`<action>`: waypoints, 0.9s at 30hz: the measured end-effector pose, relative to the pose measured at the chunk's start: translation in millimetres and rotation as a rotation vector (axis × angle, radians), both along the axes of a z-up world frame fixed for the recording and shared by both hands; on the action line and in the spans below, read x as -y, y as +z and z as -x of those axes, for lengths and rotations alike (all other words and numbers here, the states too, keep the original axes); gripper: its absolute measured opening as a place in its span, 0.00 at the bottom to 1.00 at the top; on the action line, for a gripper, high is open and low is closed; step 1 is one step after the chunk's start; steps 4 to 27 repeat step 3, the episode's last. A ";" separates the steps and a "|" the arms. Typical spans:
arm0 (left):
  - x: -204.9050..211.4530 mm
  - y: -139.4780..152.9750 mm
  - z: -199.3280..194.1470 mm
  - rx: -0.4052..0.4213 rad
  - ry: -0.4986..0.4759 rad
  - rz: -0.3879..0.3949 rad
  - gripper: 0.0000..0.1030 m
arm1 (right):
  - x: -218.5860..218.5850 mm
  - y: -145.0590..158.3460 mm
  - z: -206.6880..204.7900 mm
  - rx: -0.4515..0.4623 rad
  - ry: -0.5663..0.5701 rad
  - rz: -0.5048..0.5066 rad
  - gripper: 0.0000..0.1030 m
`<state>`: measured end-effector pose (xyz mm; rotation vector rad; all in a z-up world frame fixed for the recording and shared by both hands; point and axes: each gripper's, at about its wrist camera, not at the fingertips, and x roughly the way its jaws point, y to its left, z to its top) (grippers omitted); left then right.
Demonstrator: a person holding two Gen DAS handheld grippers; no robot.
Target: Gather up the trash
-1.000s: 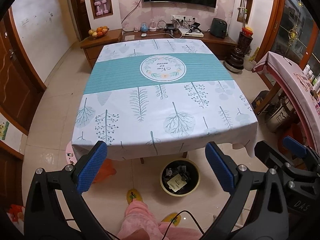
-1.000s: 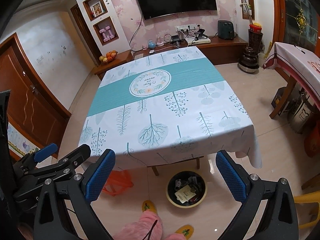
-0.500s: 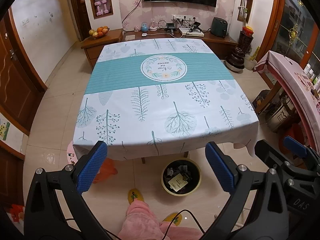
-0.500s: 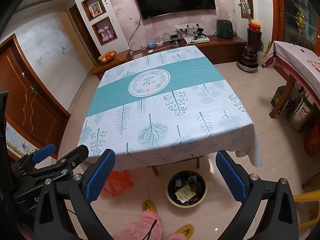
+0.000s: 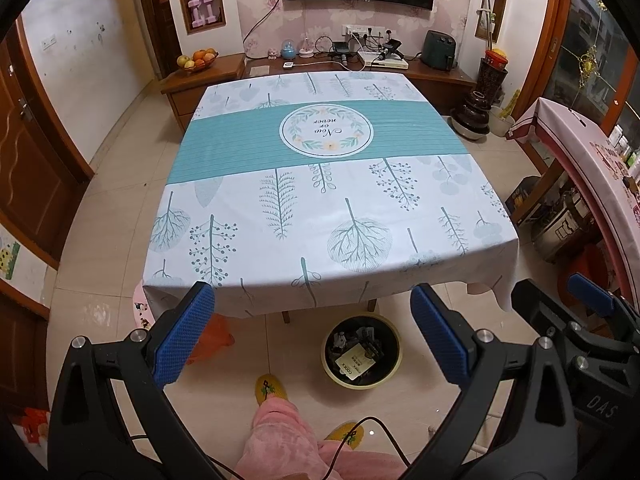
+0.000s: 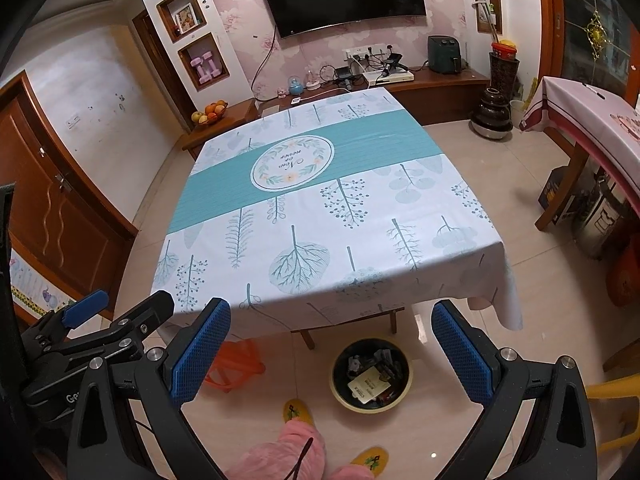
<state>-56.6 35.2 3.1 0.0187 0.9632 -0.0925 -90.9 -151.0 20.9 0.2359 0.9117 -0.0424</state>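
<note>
A round yellow-rimmed trash bin [image 5: 362, 354] stands on the floor under the table's near edge, holding dark scraps and a white card; it also shows in the right wrist view [image 6: 372, 374]. The table [image 5: 320, 200] has a white and teal leaf-print cloth with nothing on it. My left gripper [image 5: 312, 336] is open and empty, held above the floor in front of the table. My right gripper [image 6: 332, 352] is open and empty beside it, and shows at the lower right of the left wrist view [image 5: 580, 320].
An orange stool [image 6: 236, 364] stands under the table's left side. A second table with a pink cloth [image 5: 592, 168] is at the right, with pots beneath. A wooden TV cabinet [image 5: 328, 68] runs behind. The person's pink trousers and yellow slippers [image 5: 268, 388] are below.
Both views have risen and tilted up a little, so the table sits slightly lower in frame. Both grippers stay open and empty.
</note>
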 end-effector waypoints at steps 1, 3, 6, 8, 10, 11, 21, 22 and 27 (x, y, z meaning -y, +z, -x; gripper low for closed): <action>0.3 -0.4 -0.2 0.000 0.000 -0.002 0.95 | 0.5 -0.4 0.2 -0.001 0.001 -0.001 0.99; 0.2 -0.2 -0.1 0.001 0.003 -0.003 0.95 | 1.5 -1.0 1.0 -0.001 -0.001 -0.001 0.99; 0.2 -0.2 -0.1 0.001 0.003 -0.003 0.95 | 1.5 -1.0 1.0 -0.001 -0.001 -0.001 0.99; 0.2 -0.2 -0.1 0.001 0.003 -0.003 0.95 | 1.5 -1.0 1.0 -0.001 -0.001 -0.001 0.99; 0.2 -0.2 -0.1 0.001 0.003 -0.003 0.95 | 1.5 -1.0 1.0 -0.001 -0.001 -0.001 0.99; 0.2 -0.2 -0.1 0.001 0.003 -0.003 0.95 | 1.5 -1.0 1.0 -0.001 -0.001 -0.001 0.99; 0.2 -0.2 -0.1 0.001 0.003 -0.003 0.95 | 1.5 -1.0 1.0 -0.001 -0.001 -0.001 0.99; 0.2 -0.2 -0.1 0.001 0.003 -0.003 0.95 | 1.5 -1.0 1.0 -0.001 -0.001 -0.001 0.99; 0.2 -0.2 -0.1 0.001 0.003 -0.003 0.95 | 1.5 -1.0 1.0 -0.001 -0.001 -0.001 0.99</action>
